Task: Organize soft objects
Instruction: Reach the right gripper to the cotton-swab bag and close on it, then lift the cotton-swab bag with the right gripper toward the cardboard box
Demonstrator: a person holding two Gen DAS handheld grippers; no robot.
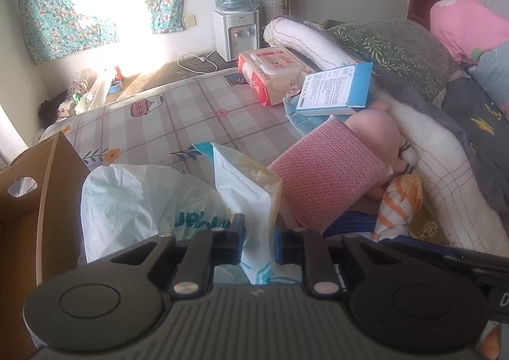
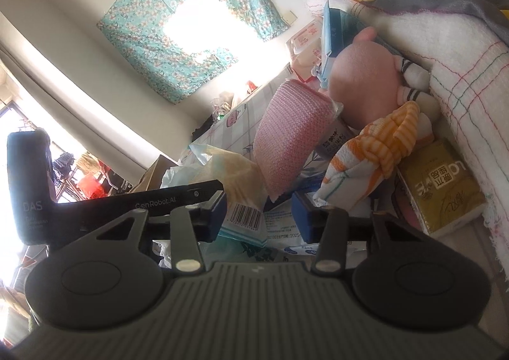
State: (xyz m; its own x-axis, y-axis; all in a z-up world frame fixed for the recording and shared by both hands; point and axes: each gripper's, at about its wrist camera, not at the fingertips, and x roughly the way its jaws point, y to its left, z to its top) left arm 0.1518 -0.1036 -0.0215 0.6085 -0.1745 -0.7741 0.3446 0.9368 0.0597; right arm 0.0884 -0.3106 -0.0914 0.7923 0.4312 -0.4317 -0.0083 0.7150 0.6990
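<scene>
Left wrist: left gripper (image 1: 259, 244) clamps white packet (image 1: 246, 191), seemingly upright.

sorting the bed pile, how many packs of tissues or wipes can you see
2: the red and white wipes pack at the far bed edge, and the gold tissue pack beside the orange striped cloth. More may be buried.

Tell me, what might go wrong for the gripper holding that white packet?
The left gripper pinches only the lower edge of the white plastic packet, so it may slip or sag. The pink mesh sponge leans right beside the packet and could topple. The right gripper, open, sits close enough to bump things.
</scene>
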